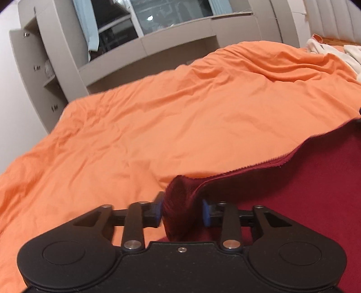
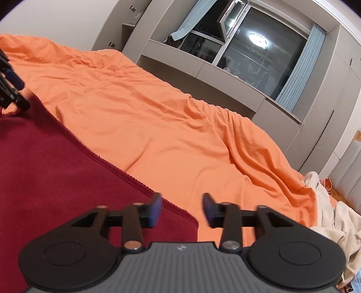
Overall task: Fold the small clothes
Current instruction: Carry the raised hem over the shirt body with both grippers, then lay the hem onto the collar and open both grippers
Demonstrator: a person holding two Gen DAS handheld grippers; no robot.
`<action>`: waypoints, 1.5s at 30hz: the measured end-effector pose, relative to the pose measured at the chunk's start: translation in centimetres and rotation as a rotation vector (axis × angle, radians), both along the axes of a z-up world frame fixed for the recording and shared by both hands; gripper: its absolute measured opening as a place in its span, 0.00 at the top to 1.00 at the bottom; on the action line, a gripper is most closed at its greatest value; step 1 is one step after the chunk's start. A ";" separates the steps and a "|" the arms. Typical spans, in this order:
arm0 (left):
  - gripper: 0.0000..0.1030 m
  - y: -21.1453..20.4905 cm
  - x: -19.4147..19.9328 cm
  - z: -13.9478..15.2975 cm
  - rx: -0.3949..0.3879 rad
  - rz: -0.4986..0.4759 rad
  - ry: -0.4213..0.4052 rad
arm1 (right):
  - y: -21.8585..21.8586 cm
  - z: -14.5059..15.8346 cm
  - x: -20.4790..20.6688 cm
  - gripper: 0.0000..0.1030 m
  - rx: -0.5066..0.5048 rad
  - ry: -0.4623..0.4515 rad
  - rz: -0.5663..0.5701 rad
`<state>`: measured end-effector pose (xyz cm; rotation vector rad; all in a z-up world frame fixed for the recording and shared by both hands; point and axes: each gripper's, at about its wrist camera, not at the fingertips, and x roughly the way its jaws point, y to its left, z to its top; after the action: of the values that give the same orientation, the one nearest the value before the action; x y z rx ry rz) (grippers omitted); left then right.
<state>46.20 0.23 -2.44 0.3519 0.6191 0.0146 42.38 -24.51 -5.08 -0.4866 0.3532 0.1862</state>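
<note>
In the left wrist view, the left gripper (image 1: pixel 182 209) is being held low over a dark red cloth (image 1: pixel 315 202) that is lying on an orange sheet (image 1: pixel 158 117). A raised, bunched corner of the cloth is standing between the blue pads (image 1: pixel 205 213); the jaws are parted about halfway, the left pad is lying against the fold, and a narrow gap is showing at the right pad, so the corner is not being squeezed. The cloth's stitched edge is running up and right from that corner. A grey cabinet (image 1: pixel 56 67) with open shelves, a dark window (image 1: pixel 171 15) and pale clothes (image 1: pixel 352 54) at the far right are being shown only partly here.

In the right wrist view, the right gripper (image 2: pixel 182 210) is being held over the cloth's other corner (image 2: pixel 56 175). Its jaws are parted about halfway and nothing is being gripped: the left pad is over the cloth's hem, the right pad over bare sheet (image 2: pixel 169 117). Here alone the cloth is seen lying flat, the left gripper (image 2: pixel 10 88) is seen from outside at the far left edge, a lamp's reflection is showing in the window (image 2: pixel 248 51), and blue curtains (image 2: pixel 295 69) and cream clothes (image 2: pixel 334 216) are being shown
</note>
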 end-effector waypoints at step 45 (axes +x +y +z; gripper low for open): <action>0.01 16.1 -7.6 -0.3 -0.633 0.121 0.208 | 0.0 3.9 -12.9 0.00 0.311 0.144 0.130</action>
<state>38.60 16.34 -2.75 -0.3006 0.8136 -0.1022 29.52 -24.51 -1.15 -0.1884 0.4252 0.3971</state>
